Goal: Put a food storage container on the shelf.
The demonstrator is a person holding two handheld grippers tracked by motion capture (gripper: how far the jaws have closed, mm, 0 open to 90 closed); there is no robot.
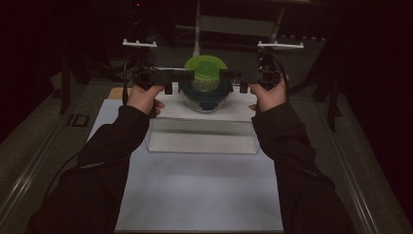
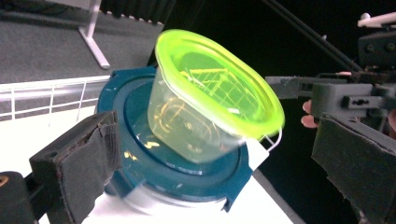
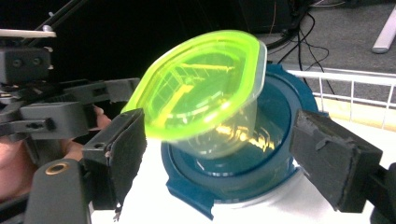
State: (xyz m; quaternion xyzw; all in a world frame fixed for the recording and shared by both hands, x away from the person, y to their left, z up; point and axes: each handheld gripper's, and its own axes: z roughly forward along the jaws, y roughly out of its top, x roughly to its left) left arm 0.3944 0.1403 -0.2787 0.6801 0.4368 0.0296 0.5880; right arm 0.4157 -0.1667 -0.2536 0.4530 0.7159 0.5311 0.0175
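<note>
A clear tub with a neon green lid (image 1: 205,68) (image 2: 219,88) (image 3: 201,86) rests tilted on top of a round container with a dark blue lid (image 1: 204,96) (image 2: 140,158) (image 3: 275,154). Both stand on a white raised block (image 1: 170,108). My left gripper (image 1: 187,76) (image 2: 219,154) reaches in from the left, open, with the stacked containers between its pads and no pad pressing on them. My right gripper (image 1: 224,75) (image 3: 229,149) faces it from the right, open in the same way. Each gripper view also shows the other hand's gripper (image 2: 345,93) (image 3: 46,112) beyond the tub.
A clear shallow box (image 1: 202,139) sits in front of the white block, on a white sheet (image 1: 204,190) that covers the table. A white wire rack (image 2: 46,95) (image 3: 350,88) lies behind the containers. A stand's post (image 1: 197,29) rises at the back.
</note>
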